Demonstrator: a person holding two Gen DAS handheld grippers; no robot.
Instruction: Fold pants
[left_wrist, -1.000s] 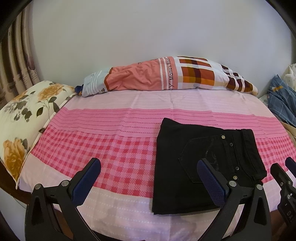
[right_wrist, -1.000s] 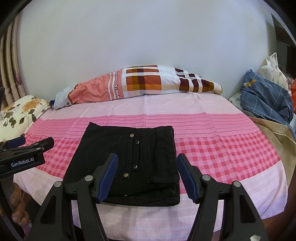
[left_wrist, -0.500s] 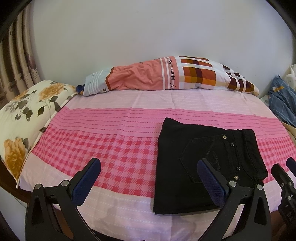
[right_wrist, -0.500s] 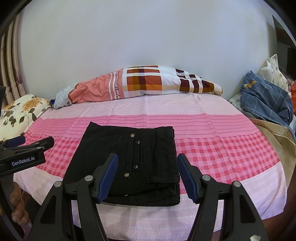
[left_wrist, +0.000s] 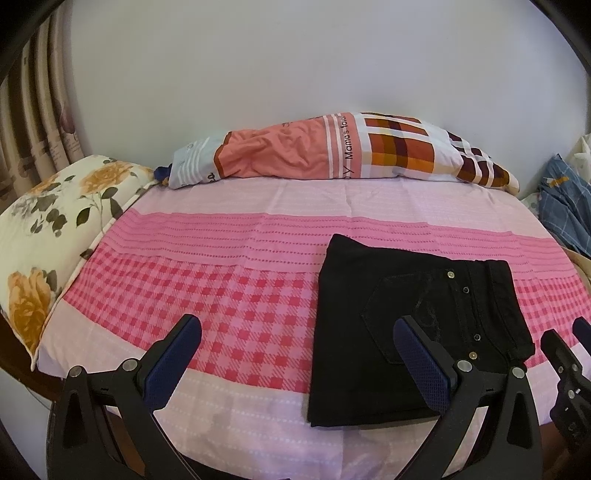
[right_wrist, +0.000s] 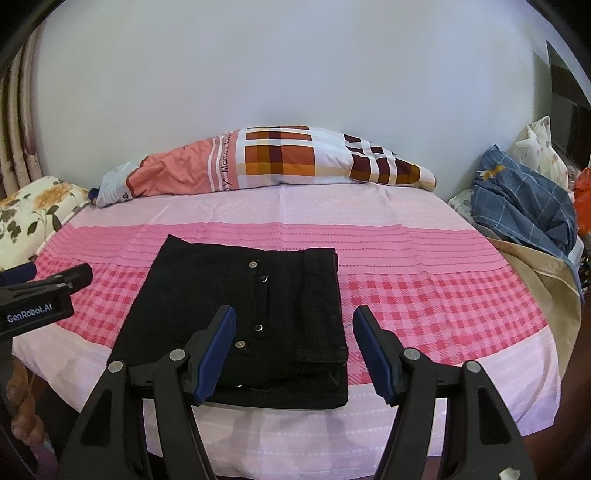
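Presently: right gripper (right_wrist: 295, 350) and left gripper (left_wrist: 295, 363), blue-padded jaws spread, empty. Black denim pants (right_wrist: 243, 317), folded into a compact rectangle, lie on pink checked bedsheet (right_wrist: 443, 302). Advice: withdraw without snagging; press edges flat if loose.

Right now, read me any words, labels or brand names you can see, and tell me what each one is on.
"GenRobot.AI": white print on the side of the left gripper, seen from the right wrist view.
"Mama's": printed along a white stripe on the patchwork pillow; the letters after it, roughly "fa", run off at the fold.
More letters sit at each end of that line, too partial to read.
Nothing readable on the black pants.
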